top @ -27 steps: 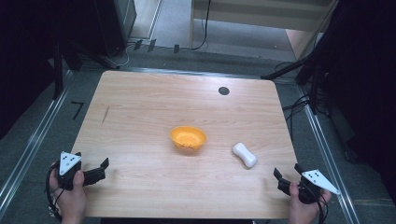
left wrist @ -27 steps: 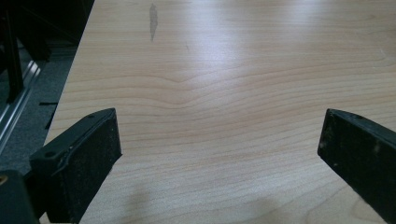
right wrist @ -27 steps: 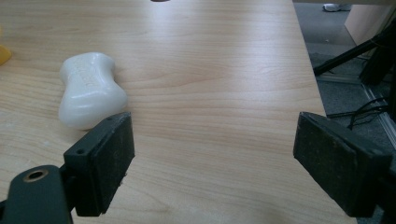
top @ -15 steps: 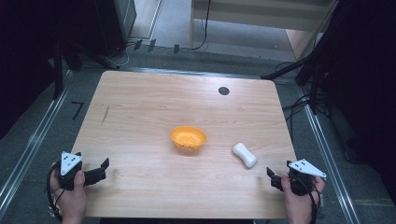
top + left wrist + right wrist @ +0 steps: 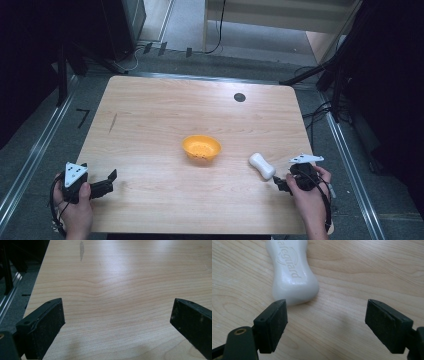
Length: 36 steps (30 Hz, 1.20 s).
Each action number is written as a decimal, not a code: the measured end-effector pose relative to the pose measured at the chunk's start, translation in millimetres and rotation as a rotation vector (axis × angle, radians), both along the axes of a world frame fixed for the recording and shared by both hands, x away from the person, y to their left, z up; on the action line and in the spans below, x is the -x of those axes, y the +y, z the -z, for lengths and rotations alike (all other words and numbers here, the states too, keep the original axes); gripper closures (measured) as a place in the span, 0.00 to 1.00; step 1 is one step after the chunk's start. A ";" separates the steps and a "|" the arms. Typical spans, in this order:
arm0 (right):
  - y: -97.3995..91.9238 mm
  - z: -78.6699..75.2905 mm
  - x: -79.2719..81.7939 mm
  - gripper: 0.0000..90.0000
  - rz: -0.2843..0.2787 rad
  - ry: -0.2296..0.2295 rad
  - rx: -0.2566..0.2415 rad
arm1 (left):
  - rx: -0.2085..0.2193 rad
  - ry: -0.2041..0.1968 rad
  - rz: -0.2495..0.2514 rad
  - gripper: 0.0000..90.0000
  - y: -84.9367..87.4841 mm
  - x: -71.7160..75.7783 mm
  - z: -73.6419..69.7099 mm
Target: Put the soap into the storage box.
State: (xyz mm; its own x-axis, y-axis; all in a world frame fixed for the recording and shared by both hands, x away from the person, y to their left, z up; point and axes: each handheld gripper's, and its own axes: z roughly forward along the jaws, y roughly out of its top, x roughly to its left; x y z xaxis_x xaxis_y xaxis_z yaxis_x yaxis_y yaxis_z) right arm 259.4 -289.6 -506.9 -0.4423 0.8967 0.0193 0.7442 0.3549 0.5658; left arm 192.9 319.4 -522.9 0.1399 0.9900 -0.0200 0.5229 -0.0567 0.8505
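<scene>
Our right tongs [image 5: 325, 322] sit spread just short of the white soap bar [image 5: 291, 270]. Our left tongs [image 5: 117, 325] gape over bare tabletop [image 5: 125, 277].

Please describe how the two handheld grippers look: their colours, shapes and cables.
Both are black. The left gripper and the right gripper each carry a grey three-cornered plate on top. A black cable loops beside the left hand. Up close, the jaws are flat black blocks with rough inner faces.

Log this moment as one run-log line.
right hand-held gripper: open, nearing white waisted soap bar | left hand-held gripper: open, over bare wood | orange plastic bowl: centre table
</scene>
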 end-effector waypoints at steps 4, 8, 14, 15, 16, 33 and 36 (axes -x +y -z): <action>6.4 -5.6 -7.3 0.21 -0.029 0.019 0.018 | 0.003 -0.004 0.002 0.00 0.2 0.1 0.1; 14.2 -13.7 -15.3 0.21 -0.052 0.042 0.038 | 0.004 -0.002 0.002 0.00 0.2 -0.2 0.2; 22.5 -17.6 -27.7 0.22 -0.073 0.072 0.055 | 0.004 -0.002 0.002 0.00 0.2 -0.1 0.2; 23.9 -17.7 -29.4 0.22 -0.080 0.076 0.056 | 0.004 -0.002 0.001 0.00 0.3 -0.1 0.2; 25.6 -17.7 -31.0 0.22 -0.087 0.079 0.059 | 0.004 -0.002 0.000 0.00 0.2 -0.1 0.1; 54.1 -11.7 -50.3 0.32 -0.157 0.125 0.081 | 0.006 0.000 0.003 0.00 0.5 -0.2 0.1; 56.8 -9.1 -53.3 0.34 -0.159 0.130 0.081 | 0.007 -0.001 0.003 0.00 0.6 -0.2 0.2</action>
